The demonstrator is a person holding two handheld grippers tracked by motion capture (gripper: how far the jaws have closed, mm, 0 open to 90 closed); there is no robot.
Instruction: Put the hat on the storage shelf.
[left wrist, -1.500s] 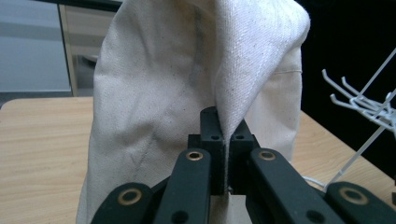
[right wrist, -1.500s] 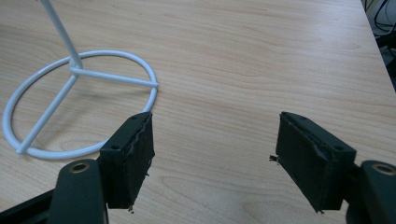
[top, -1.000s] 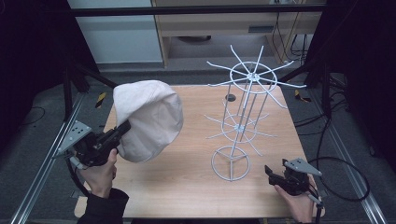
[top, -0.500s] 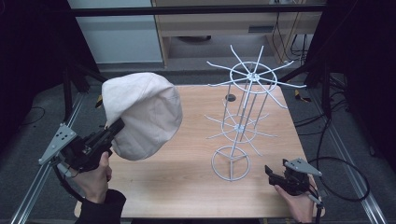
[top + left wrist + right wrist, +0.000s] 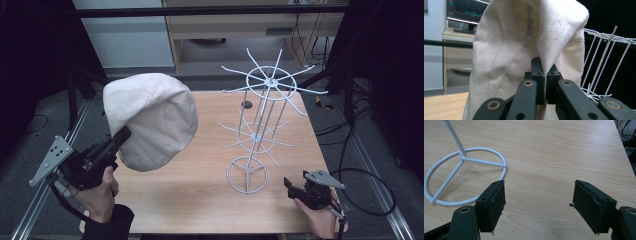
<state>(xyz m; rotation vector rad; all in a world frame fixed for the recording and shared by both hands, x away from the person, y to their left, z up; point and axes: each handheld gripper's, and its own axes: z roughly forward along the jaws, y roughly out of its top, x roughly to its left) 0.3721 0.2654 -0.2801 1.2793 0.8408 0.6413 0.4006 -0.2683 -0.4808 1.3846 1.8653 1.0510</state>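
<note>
- Dark curtains and cable runs frame our wooden surface (image 5: 200, 200), with a pale cabinet behind it and a monitor at the far left of the left gripper view
- We have the cream flat cap (image 5: 150, 120) lifted clear of the wood, over the left half of the surface and well apart from the white wire display rack (image 5: 260, 135)
- Our left hand-held gripper (image 5: 120, 137) has its jaws clamped tight on a fold at the cap's edge, so the fabric drapes up and over them (image 5: 524, 50)
- Our right hand-held gripper (image 5: 295, 186) rests low at the near right corner, jaws spread wide with nothing between them, just beside the rack's ring base (image 5: 461, 175)
- We judge this to be the carry stage: cap picked up, not yet hung
- Next we would bring the cap across to a free upper prong and lower it on, keeping the cloth from snagging neighbouring wires; the right one could steady the base, since the rack looks light
</note>
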